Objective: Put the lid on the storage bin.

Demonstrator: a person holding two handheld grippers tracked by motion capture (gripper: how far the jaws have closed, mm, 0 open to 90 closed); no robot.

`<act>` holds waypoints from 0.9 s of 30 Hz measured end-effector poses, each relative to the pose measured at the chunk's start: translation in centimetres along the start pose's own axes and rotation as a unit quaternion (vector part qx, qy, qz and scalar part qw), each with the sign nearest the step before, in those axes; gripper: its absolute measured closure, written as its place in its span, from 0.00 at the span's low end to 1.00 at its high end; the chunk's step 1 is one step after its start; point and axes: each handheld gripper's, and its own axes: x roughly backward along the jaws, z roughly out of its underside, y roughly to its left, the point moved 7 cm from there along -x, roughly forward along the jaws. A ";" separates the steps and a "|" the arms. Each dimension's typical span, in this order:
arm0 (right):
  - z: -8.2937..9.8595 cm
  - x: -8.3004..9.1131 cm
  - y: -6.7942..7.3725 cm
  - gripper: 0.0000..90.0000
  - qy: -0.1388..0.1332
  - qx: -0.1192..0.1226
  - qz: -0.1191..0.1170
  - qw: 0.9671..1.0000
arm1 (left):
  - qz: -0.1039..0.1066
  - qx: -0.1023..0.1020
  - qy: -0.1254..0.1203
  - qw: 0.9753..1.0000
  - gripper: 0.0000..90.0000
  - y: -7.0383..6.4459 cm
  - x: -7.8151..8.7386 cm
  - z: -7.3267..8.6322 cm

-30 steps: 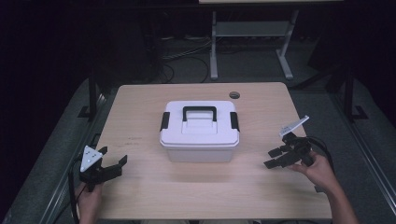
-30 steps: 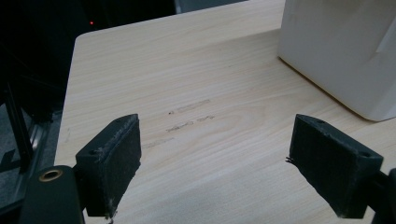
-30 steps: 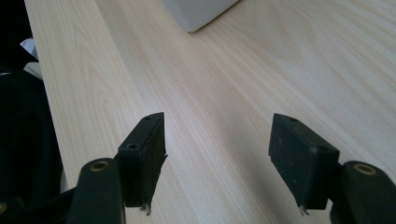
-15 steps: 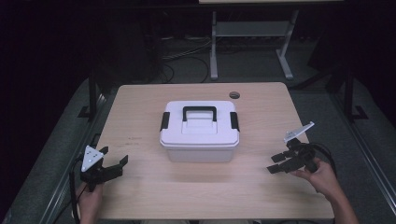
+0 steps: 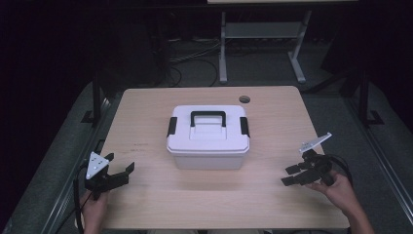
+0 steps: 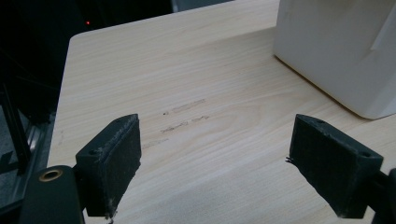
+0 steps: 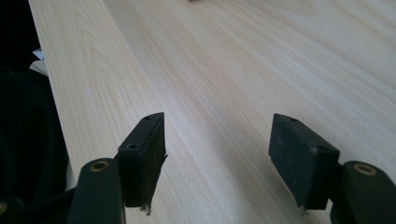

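Both the left gripper [image 5: 118, 171] and right gripper [image 5: 290, 175] rest jaws apart, empty, at the near table [image 5: 146, 107] corners, so reaching the closed box [image 5: 208, 138] at centre likely comes next.

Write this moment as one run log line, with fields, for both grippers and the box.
left gripper: open, nothing held | right gripper: open, nothing held | white box: lid on, table centre, untouched

Spread black fingers [image 6: 109, 170], wooden table [image 6: 196, 140], white box [image 6: 341, 51]
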 end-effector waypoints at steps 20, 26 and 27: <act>2.4 0.2 0.8 0.40 -0.019 -0.015 -0.004 1.000 | 0.003 -0.005 0.002 1.000 0.18 -0.3 -0.1 0.0; 2.6 0.3 1.2 0.40 -0.027 -0.012 -0.003 1.000 | 0.004 -0.004 -0.001 1.000 0.18 -0.4 -0.1 -0.1; 2.6 0.3 1.2 0.40 -0.027 -0.012 -0.003 1.000 | 0.004 -0.004 -0.001 1.000 0.18 -0.4 -0.1 -0.1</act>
